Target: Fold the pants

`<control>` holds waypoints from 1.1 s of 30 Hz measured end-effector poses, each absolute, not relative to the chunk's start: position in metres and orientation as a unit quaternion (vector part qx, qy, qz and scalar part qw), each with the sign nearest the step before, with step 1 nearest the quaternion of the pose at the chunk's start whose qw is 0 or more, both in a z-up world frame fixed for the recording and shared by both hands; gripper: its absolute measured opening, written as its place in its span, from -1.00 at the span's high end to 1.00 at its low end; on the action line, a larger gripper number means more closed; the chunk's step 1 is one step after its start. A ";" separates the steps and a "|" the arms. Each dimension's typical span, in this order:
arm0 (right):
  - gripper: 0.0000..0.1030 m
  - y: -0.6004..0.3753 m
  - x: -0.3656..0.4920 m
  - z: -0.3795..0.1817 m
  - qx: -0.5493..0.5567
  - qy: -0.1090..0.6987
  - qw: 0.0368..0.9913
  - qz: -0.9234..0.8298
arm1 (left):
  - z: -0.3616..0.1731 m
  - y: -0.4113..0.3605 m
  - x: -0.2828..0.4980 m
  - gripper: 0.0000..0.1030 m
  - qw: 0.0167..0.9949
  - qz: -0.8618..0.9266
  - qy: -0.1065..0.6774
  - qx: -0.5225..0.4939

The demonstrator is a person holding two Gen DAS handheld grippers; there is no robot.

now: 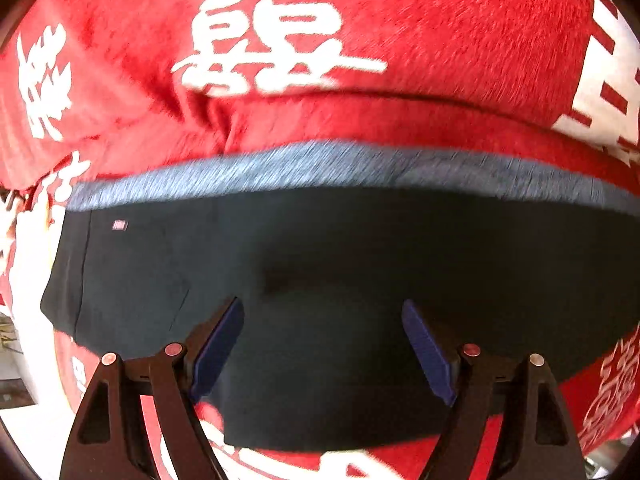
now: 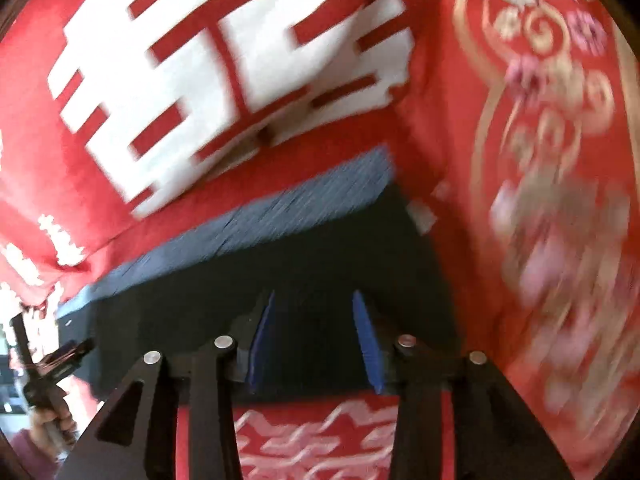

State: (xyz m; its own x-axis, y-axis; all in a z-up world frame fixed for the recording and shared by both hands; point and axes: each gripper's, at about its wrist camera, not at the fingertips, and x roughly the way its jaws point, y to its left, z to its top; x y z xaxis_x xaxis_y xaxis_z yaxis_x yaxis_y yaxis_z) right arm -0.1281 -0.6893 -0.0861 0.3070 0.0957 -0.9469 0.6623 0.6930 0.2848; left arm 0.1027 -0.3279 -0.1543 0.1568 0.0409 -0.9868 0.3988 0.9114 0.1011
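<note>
On the red patterned blanket (image 1: pixel 440 20), dark folded pants (image 1: pixel 320 260), both hand-held grippers (image 1: pixel 324 344) (image 2: pixel 316 340) spread above them.

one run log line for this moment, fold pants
stage: pants folded flat on red cloth | left gripper: open, above pants | right gripper: open, above pants | holding: nothing

Pillow (image 2: pixel 560 200) crowds pants (image 2: pixel 280 280) rightward; blanket (image 1: pixel 440 20) beyond open

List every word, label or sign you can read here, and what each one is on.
"囍": large white double-happiness sign on the red cloth.
Smaller white characters on the same cloth: too blurred to read.
Tiny label on the dark pants: too small to read.
</note>
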 end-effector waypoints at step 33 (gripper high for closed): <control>0.85 -0.325 0.000 -0.156 0.497 0.543 0.675 0.059 | -0.183 -0.071 0.171 -0.68 0.758 -0.178 0.612 0.138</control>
